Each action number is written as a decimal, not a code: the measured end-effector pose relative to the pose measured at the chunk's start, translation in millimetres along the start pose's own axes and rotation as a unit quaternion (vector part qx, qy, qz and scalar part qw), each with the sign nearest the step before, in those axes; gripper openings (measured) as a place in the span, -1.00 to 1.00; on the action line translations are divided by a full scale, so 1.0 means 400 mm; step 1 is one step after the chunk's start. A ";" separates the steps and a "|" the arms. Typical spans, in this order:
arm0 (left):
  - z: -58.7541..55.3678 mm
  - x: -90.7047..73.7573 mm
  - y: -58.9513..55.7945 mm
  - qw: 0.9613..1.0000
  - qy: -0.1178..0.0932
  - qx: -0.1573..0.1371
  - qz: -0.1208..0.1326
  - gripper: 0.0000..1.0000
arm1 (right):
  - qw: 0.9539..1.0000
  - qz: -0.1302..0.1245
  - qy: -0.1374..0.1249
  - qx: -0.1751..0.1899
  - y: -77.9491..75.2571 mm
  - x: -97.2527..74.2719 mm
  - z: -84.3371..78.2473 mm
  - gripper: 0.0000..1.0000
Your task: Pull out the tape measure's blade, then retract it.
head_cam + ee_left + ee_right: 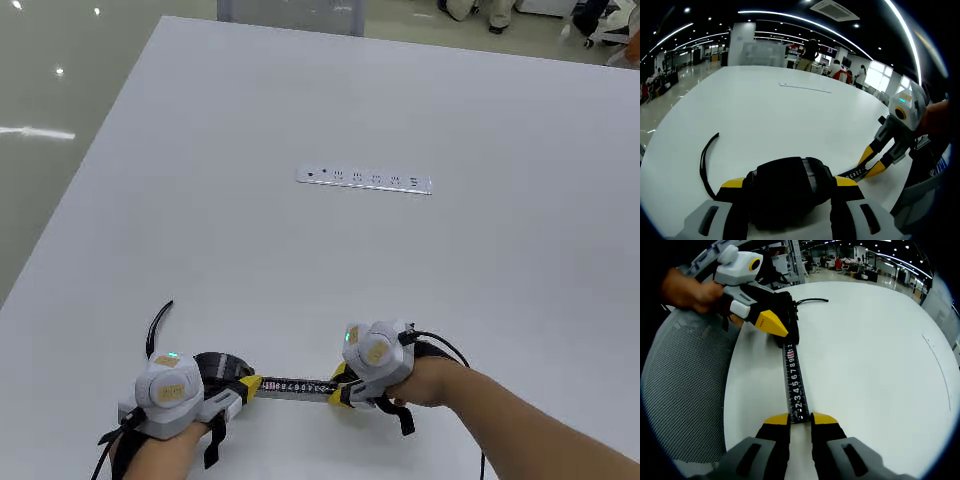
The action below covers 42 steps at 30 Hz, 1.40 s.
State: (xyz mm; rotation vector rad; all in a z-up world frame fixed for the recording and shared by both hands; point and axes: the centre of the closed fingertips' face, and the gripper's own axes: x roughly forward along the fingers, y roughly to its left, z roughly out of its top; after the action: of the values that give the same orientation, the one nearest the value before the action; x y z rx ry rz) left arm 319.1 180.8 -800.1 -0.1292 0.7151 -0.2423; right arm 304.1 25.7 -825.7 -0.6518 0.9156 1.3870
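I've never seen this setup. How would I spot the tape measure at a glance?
Start at the big white table and look to its near edge, where two hand-held tools face each other. The tape measure is the rounded black case clamped in the left tool, its dark numbered blade running to the right tool. The flat white power strip mid-table is pale and untouched.

Black round tape measure case on white tabletop, near edge, between left gripper jaws. Black numbered blade runs right; tip between right gripper jaws. Long white plastic power strip well behind, mid-table.
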 end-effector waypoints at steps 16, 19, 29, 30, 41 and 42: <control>0.001 0.000 0.000 1.000 -0.001 -0.004 -0.001 0.25 | 1.000 -0.002 -0.007 0.001 0.003 0.014 0.021 -0.72; 0.001 0.000 0.000 1.000 -0.001 -0.005 -0.001 0.25 | 1.000 -0.003 -0.008 0.001 0.003 0.016 0.024 -0.72; 0.002 -0.001 -0.001 1.000 -0.001 -0.009 -0.001 0.25 | 1.000 0.000 -0.012 0.000 0.007 0.030 0.041 -0.72; 0.002 -0.001 -0.001 1.000 -0.001 -0.009 -0.001 0.25 | 1.000 0.002 -0.013 -0.001 0.008 0.031 0.044 -0.72; 0.003 -0.003 0.000 1.000 -0.001 -0.009 -0.001 0.25 | 1.000 0.003 -0.011 -0.005 0.009 0.034 0.056 -0.71; 0.003 -0.004 0.000 1.000 -0.001 -0.009 -0.001 0.25 | 1.000 0.003 -0.011 -0.003 0.009 0.033 0.057 -0.71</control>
State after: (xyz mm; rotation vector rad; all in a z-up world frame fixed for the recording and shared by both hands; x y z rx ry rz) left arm 318.9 181.1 -798.2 -0.1467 0.7152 -0.2382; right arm 303.2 52.1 -824.5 -0.6366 0.8968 1.3995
